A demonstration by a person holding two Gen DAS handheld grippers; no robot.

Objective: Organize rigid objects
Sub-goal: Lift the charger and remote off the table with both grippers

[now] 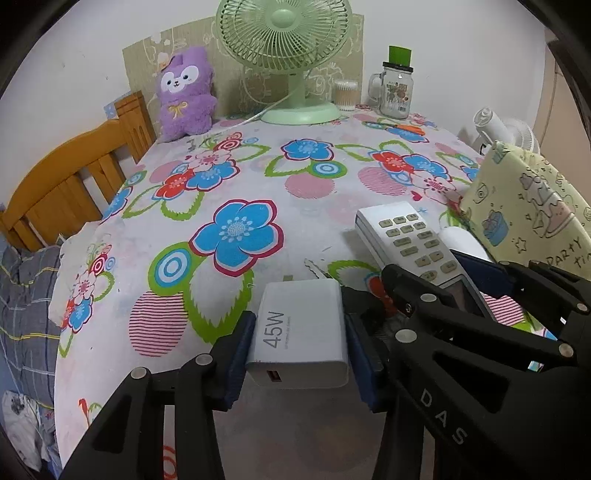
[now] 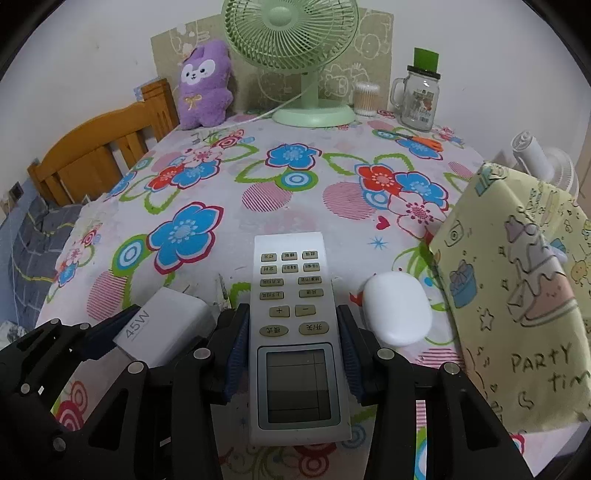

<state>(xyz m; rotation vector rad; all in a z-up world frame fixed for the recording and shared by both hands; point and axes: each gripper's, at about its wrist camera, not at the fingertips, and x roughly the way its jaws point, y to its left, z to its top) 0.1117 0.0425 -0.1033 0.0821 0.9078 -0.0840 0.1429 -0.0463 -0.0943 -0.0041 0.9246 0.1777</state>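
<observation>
1. Quick rundown, using the green desk fan at the far edge of the floral tablecloth as the landmark. Both grippers are at the near edge, well away from the fan.
2. The left gripper has its blue pads squeezed on the two sides of a white 45W charger. Jaws are fairly narrow, closed right onto the block, USB port facing the camera. Looks lifted off the cloth, but I wouldn't swear to it.
3. The right gripper is clamped on the remote control, pads on its long edges about halfway down, button end pointing toward the fan, screen end toward the camera.
4. A white oval case lies just right of the remote, and a yellow "party time" box stands further right, which is probably where this stuff goes.
5. Tips, just my take: keep both grips steady, since smooth plastic slips and the remote is long enough to pivot. Move one hand at a time because the grippers are right next to each other. Carry the remote over that oval case rather than through it.
</observation>
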